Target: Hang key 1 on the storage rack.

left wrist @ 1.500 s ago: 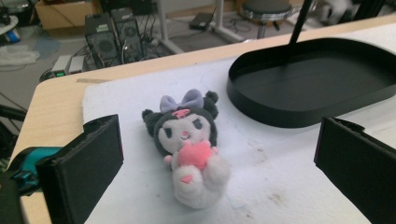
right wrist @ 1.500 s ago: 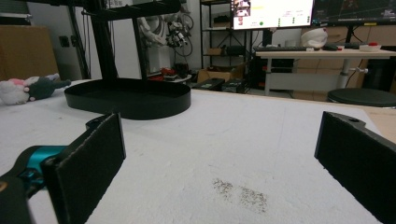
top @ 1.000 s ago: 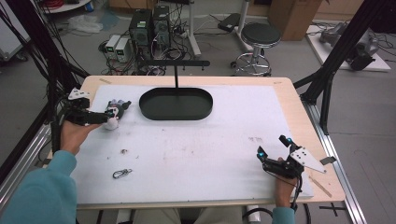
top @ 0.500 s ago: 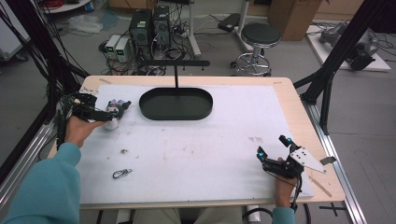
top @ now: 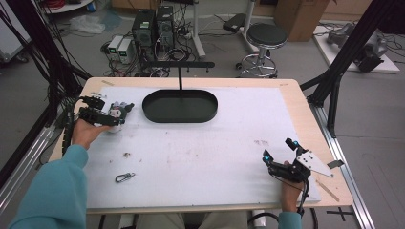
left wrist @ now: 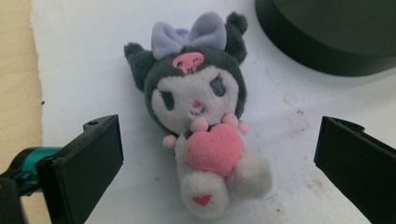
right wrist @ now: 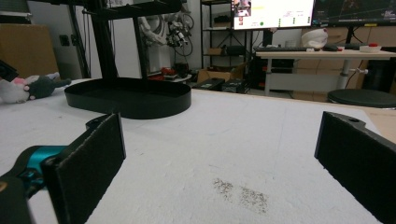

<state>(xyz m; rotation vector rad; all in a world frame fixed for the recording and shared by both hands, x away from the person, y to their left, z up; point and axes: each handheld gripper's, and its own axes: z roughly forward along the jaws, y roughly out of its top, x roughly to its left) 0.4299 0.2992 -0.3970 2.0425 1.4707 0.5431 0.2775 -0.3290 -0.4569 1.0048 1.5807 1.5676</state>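
Observation:
A small plush toy (left wrist: 201,126), dark grey and white with a lilac bow and a pink heart, lies on its back on the white mat near the table's left edge (top: 119,113). My left gripper (left wrist: 219,156) is open, and its jaws stand apart on either side of the toy without touching it. The high view shows that left gripper (top: 114,114) right at the toy. Over at the front right corner, my right gripper (top: 278,150) is open and low over the bare mat, with nothing between its jaws (right wrist: 219,154).
A black oval tray (top: 157,114) with an upright post and crossbar stands at the back centre, just right of the toy (right wrist: 28,86). A metal carabiner (top: 125,177) lies front left, with a small scrap (top: 127,154) beyond it. Dark smudges mark the mat (right wrist: 240,193).
My left gripper has edged forward and a little right, closer around the plush toy. The right gripper and the toy have stayed put.

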